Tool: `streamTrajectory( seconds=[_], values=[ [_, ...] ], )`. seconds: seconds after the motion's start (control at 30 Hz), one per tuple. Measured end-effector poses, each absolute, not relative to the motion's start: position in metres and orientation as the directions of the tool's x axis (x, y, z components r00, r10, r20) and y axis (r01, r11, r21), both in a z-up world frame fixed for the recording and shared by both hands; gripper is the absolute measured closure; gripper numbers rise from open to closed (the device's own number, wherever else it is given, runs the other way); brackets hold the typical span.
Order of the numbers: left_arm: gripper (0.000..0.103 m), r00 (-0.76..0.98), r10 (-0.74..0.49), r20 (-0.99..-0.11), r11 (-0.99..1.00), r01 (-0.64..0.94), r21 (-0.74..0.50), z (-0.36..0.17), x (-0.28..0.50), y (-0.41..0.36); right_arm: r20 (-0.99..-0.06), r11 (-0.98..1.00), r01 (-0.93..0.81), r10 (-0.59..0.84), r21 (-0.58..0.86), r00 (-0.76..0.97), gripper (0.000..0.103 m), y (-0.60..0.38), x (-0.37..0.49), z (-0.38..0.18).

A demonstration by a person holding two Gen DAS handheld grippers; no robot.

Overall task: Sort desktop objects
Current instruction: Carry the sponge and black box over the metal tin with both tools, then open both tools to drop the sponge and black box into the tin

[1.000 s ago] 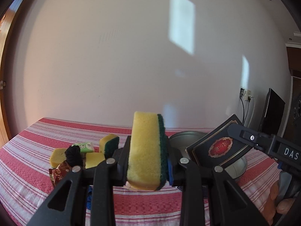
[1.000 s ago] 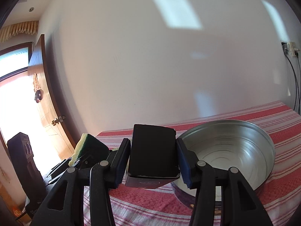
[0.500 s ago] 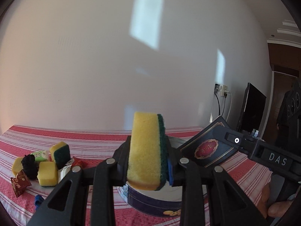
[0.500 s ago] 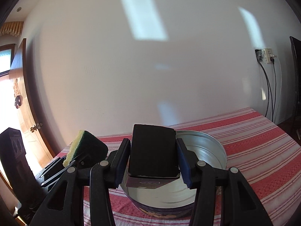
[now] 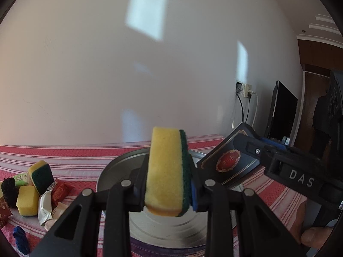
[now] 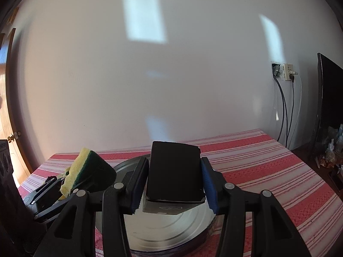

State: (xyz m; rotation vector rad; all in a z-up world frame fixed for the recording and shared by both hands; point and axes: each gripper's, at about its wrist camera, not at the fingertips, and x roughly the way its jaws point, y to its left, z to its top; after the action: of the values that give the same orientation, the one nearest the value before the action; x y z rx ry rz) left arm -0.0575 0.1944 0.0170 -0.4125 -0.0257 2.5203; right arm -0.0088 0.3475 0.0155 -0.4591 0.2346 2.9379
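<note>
My left gripper is shut on a yellow sponge with a green scouring side, held upright over the round metal tin. My right gripper is shut on a dark box, also above the tin. In the left wrist view the box shows a red oval label, with the right gripper coming in from the right. The right wrist view shows the sponge at the left, still gripped.
A pile at the left of the red striped cloth holds two more sponges, a black scrunchie, snack packets and a blue item. A wall socket with cables and a dark screen stand at the right.
Both grippers have swung rightward over the tin with their loads. The pile of objects slid to the left edge of the left wrist view, and the tin now lies directly beneath both.
</note>
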Motion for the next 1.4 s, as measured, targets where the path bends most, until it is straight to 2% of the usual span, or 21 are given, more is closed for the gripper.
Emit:
streamTrajectory(
  seconds=[0.53, 0.6, 0.63, 0.67, 0.77, 0.83, 0.93, 1.03, 1.17, 1.4],
  values=[
    [0.074, -0.784, 0.536, -0.314, -0.837, -0.542, -0.074, 0.001, -0.068, 0.220, -0.344, -0.963, -0.261, 0.225, 0.063, -0.912, 0.050, 0.369, -0.036, -0.010],
    [0.071, -0.797, 0.521, -0.307, -0.847, -0.527, -0.068, -0.001, -0.068, 0.220, -0.346, -0.962, -0.260, 0.216, 0.084, -0.913, 0.049, 0.372, -0.037, -0.013],
    [0.063, -0.804, 0.513, -0.301, -0.852, -0.520, -0.062, -0.001, -0.067, 0.220, -0.347, -0.961, -0.260, 0.212, 0.096, -0.914, 0.049, 0.374, -0.038, -0.015],
    [0.048, -0.815, 0.502, -0.290, -0.859, -0.509, -0.057, -0.002, -0.066, 0.219, -0.351, -0.960, -0.261, 0.211, 0.102, -0.912, 0.049, 0.375, -0.038, -0.017],
    [0.020, -0.855, 0.463, -0.236, -0.885, -0.463, -0.059, -0.002, -0.060, 0.212, -0.360, -0.955, -0.280, 0.227, 0.102, -0.905, 0.048, 0.377, -0.040, -0.020],
    [0.012, -0.867, 0.448, -0.219, -0.894, -0.442, -0.076, -0.001, -0.060, 0.207, -0.360, -0.951, -0.289, 0.234, 0.107, -0.903, 0.040, 0.379, -0.039, -0.021],
    [0.007, -0.870, 0.446, -0.211, -0.895, -0.432, -0.110, -0.001, -0.061, 0.199, -0.349, -0.946, -0.308, 0.255, 0.105, -0.902, 0.024, 0.379, -0.036, -0.020],
    [0.006, -0.875, 0.439, -0.204, -0.898, -0.423, -0.118, -0.003, -0.060, 0.192, -0.343, -0.946, -0.304, 0.249, 0.115, -0.906, 0.016, 0.377, -0.034, -0.018],
    [0.001, -0.894, 0.412, -0.175, -0.910, -0.396, -0.122, 0.001, -0.054, 0.182, -0.326, -0.945, -0.300, 0.244, 0.132, -0.913, 0.010, 0.372, -0.031, -0.016],
    [0.001, -0.955, 0.272, -0.121, -0.962, -0.269, -0.044, 0.010, -0.038, 0.148, -0.273, -0.951, -0.284, 0.243, 0.121, -0.931, 0.010, 0.355, -0.027, -0.013]
  ],
)
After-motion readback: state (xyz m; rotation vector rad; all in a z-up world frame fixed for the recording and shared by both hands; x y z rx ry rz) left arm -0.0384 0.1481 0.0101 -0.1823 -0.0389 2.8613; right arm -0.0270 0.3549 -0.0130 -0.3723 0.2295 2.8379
